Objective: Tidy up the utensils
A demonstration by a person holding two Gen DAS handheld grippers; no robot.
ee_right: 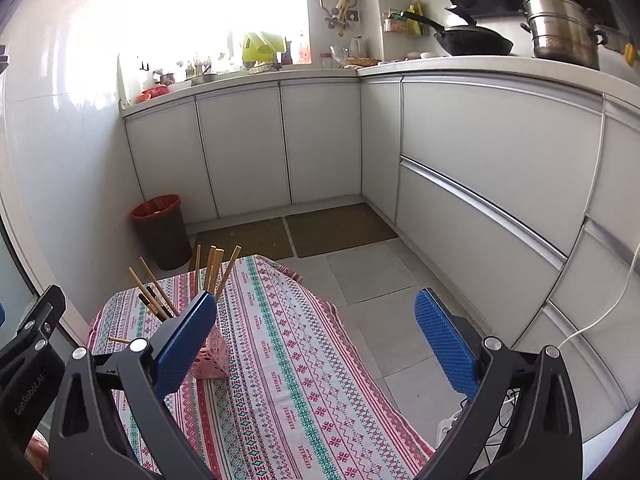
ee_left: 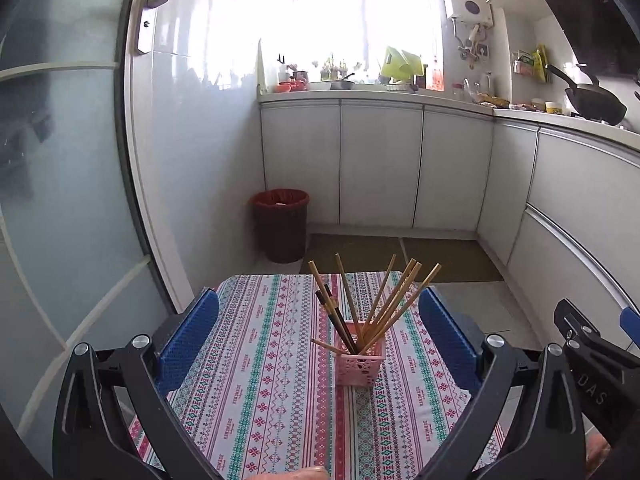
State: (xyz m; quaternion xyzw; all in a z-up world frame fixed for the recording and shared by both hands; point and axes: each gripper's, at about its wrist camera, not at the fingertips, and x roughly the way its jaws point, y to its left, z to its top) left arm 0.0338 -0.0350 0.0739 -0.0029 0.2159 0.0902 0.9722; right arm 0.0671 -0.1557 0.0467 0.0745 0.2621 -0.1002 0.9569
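Observation:
A pink lattice holder (ee_left: 359, 367) stands on the patterned tablecloth (ee_left: 256, 392) and holds several wooden and dark chopsticks (ee_left: 384, 304) fanned upward. My left gripper (ee_left: 319, 320) is open and empty, raised above the table with the holder between its fingers in view. In the right wrist view the holder (ee_right: 211, 360) is at the left, partly hidden behind my left blue pad (ee_right: 186, 340), with chopsticks (ee_right: 212, 270) sticking up. My right gripper (ee_right: 316, 324) is open and empty, to the right of the holder.
A red-rimmed dark bin (ee_left: 280, 224) stands on the floor past the table's far edge. White cabinets (ee_left: 380, 164) run along the back and right, with a cluttered counter and a black wok (ee_right: 472, 42). A glass door (ee_left: 60, 200) is at the left. A white cable (ee_right: 592, 324) hangs at the right.

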